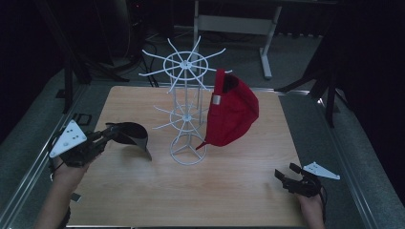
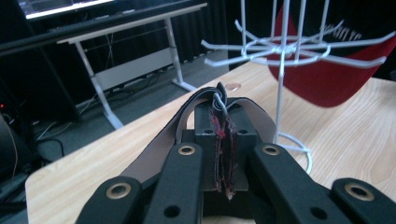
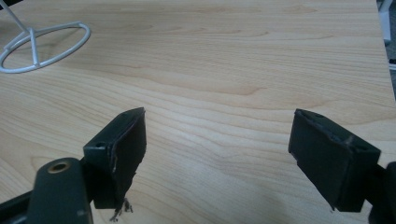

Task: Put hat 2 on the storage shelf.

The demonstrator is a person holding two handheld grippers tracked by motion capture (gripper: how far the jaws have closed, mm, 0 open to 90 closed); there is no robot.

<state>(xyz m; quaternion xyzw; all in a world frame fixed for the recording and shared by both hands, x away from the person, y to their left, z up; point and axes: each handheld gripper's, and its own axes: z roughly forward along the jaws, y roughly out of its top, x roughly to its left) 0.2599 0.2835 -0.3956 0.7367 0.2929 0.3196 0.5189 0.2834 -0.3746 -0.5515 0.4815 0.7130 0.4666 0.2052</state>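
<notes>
Dim room, wood table (image 1: 239,191). Left gripper (image 1: 111,133) jaws clamped on black cap (image 1: 133,135) at rear strap, cap held near-left, just left of white wire rack (image 1: 187,114). Right gripper (image 1: 282,177) jaws wide apart, holding nothing, low over near-right table. Red cap (image 1: 231,110) hangs on rack's right side. Judgement: cap light, soft fabric, floppy crown, stiffer brim; strap or brim edge best hold; rack light, could tip if snagged.

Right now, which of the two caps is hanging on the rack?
The red cap, hung on the white wire rack. The black cap is clamped in the left tool, off the rack.
</notes>
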